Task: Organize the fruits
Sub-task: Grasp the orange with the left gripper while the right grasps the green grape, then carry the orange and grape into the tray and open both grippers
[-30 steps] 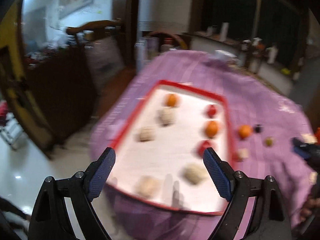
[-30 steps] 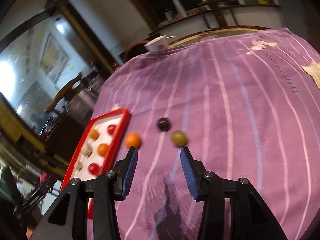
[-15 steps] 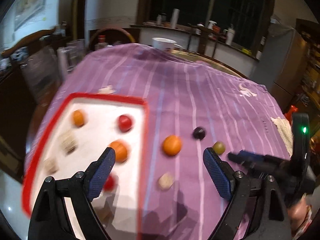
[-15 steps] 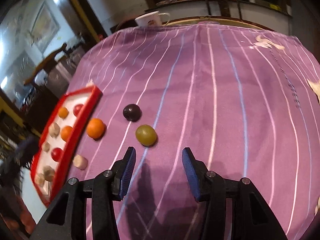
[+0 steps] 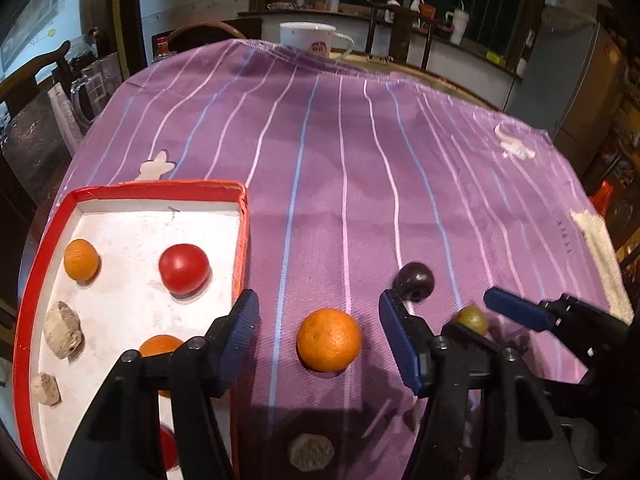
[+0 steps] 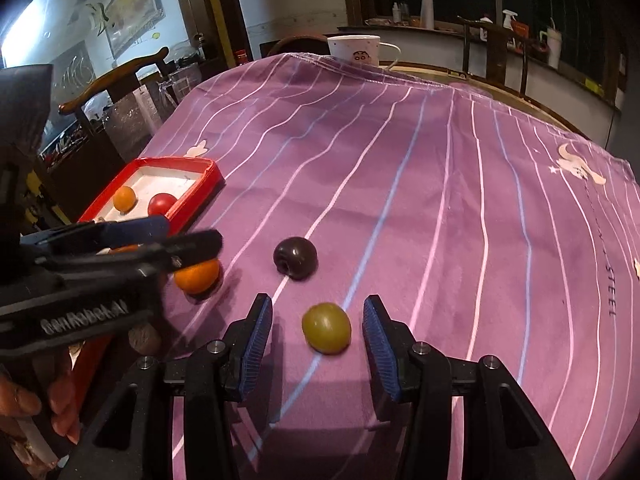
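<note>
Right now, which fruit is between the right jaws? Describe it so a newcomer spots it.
On the purple striped cloth, right of the red tray, three loose fruits lie together. It is the nearest one, the green grape: yellow-green, unlike the orange and the dark plum.

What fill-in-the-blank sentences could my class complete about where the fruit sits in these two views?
1. The orange between the left gripper's open jaws lies on the ___.
2. The right gripper straddles a ___ fruit.
3. The dark plum lies ___ the tray.
4. At the table's far edge stands a white ___.

Missing words: cloth; green; outside; cup
</note>
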The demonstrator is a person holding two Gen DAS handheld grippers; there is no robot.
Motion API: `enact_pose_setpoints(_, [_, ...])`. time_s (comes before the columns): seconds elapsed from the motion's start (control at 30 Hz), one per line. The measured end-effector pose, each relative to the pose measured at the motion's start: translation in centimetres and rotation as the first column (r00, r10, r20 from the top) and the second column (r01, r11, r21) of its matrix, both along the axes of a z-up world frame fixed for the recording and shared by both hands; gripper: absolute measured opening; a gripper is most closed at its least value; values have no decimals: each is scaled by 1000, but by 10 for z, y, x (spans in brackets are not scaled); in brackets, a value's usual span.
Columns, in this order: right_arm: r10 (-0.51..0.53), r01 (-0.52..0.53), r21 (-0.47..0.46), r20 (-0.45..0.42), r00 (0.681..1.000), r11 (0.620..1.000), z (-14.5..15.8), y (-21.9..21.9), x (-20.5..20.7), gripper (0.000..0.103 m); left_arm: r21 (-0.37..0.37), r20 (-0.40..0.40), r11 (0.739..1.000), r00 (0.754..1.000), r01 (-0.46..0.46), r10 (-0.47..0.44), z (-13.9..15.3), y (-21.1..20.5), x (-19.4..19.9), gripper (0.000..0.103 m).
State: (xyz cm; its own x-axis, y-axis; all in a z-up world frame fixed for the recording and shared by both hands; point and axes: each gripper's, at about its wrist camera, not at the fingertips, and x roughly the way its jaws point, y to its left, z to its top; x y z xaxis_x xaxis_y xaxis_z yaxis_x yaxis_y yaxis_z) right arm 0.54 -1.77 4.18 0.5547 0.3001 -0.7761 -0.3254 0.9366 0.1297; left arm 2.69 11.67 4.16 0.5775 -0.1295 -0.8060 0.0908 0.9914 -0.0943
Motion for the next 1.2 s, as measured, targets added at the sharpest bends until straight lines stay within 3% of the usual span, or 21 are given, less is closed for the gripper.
enact_pose_setpoints(0.17, [4,-4,-12,-9,1000,1000,-7,5,6,52,83,10,996,1000,24,-25,-5,-11,-1,62])
enact_pose_setpoints(0.27, [4,-5,-20,-17,1000,1000,-12,6,7,51,101,-12,994,999,44,-43,-10,-15,0,30])
enact_pose_setpoints(0.43, [0,0,-40,7,1000,999,-13,9,4,29,157,26,987,999,37,-42,-9,-21,-7,29])
enact_pose_setpoints(0.8, [-17,17,51,0,1000,999,-1,-3,-5,28,76,38,997,999,23,-26,4,-9,-24,29])
enact_pose_setpoints(1.2, [15,-15,121,4,1000,993,22,3,-37,28,-33,80,999,996,-41,43,32,32,-61,29])
